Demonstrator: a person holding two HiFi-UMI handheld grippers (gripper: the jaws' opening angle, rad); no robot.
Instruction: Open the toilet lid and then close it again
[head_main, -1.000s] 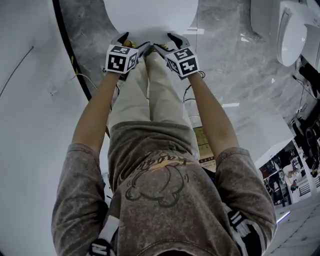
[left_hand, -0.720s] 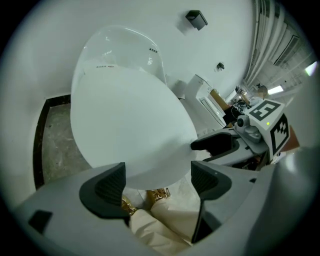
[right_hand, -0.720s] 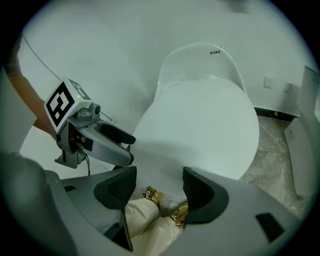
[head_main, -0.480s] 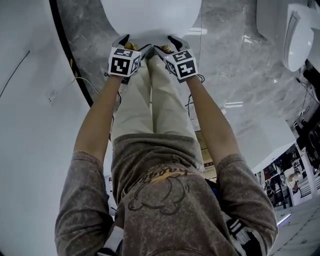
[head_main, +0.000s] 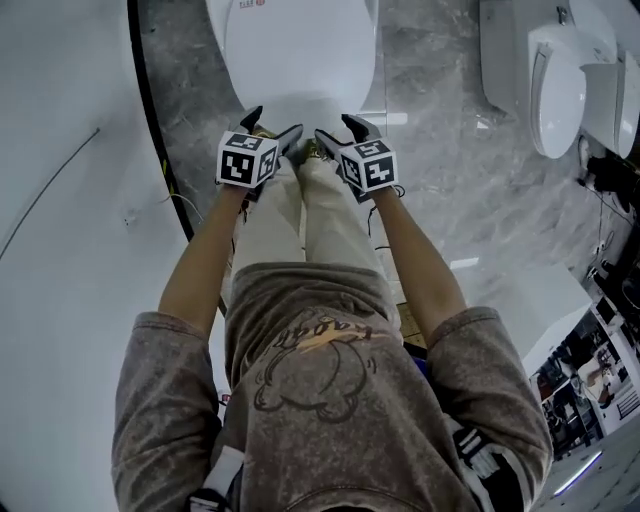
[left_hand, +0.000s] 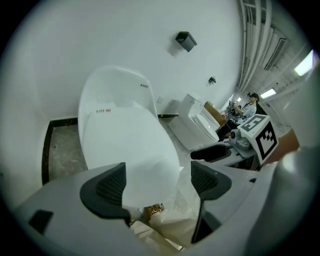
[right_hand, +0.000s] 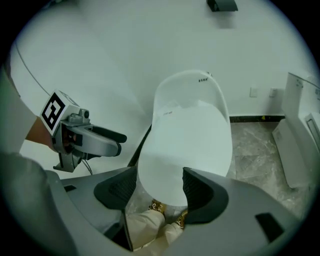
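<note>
A person stands facing a white toilet (head_main: 300, 25) set on a grey marble floor (head_main: 440, 140) beside a white wall (head_main: 60, 200). The toilet lid (head_main: 300, 65) lies down flat over the bowl, its smooth oval top facing up. The left gripper (head_main: 274, 122) and the right gripper (head_main: 338, 128) are held side by side, close to each other, just in front of the lid's front edge and above the person's beige trousers (head_main: 300, 215). In the left gripper view the left gripper (left_hand: 159, 182) has its jaws wide apart with nothing held; the lid (left_hand: 125, 145) shows beyond the gap, and no touch can be made out. In the right gripper view the right gripper (right_hand: 159, 187) also has its jaws spread and empty, with the lid (right_hand: 187, 140) framed between them farther off and the tips of the person's shoes (right_hand: 157, 206) below. A small dark box (left_hand: 186, 40) sits on the wall above the toilet. A second white toilet (head_main: 555, 90) stands well apart to the right.
</note>
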